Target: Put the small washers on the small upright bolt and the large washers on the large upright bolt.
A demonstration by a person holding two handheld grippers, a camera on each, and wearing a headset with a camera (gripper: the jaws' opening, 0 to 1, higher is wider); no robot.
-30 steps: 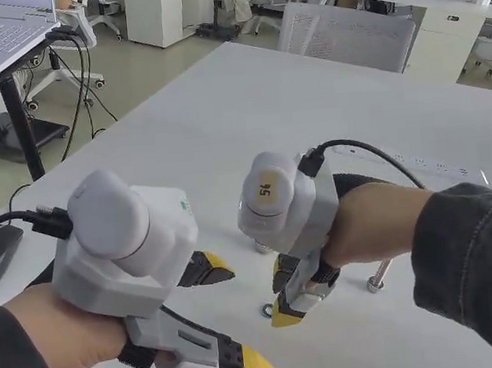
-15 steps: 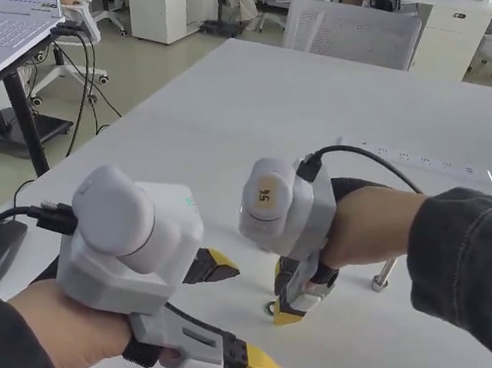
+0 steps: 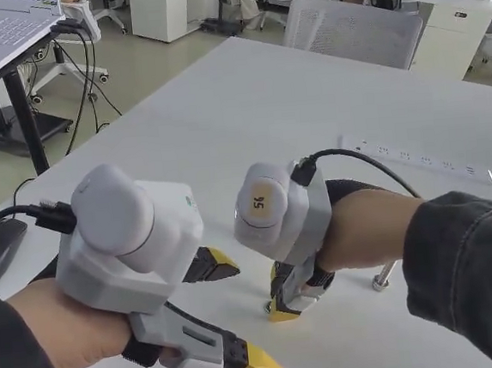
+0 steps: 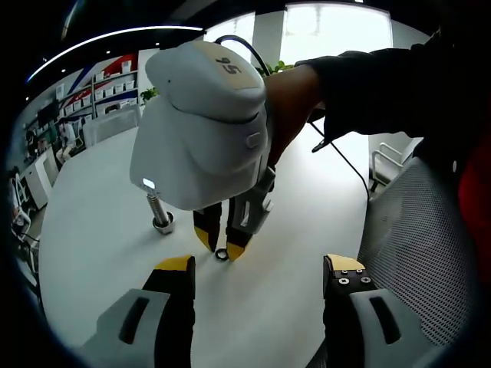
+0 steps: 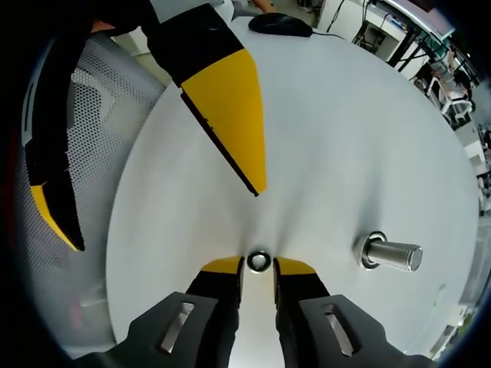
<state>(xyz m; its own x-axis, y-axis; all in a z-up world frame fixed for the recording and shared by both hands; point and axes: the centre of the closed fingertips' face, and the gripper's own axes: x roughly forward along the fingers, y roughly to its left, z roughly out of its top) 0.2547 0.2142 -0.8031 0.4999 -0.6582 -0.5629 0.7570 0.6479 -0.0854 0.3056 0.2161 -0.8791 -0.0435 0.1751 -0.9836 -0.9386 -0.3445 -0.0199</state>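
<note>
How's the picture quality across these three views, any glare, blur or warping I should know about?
Head view: even light, sharp, faint shadow under the right gripper. Left gripper view: bright glare at the top, table bent by the fisheye. Right gripper view: washer and bolt both crisp, table edge curved.

Head view: upright bolt [image 3: 379,282] half hidden behind sleeve [image 3: 470,276]; washer [image 3: 269,306] barely peeks past right hand-held gripper [image 3: 283,312]. Left gripper view: bolt's top hidden behind that hand-held gripper's body. We cannot tell bolt or washer size, nor whether jaws touch washer.
</note>
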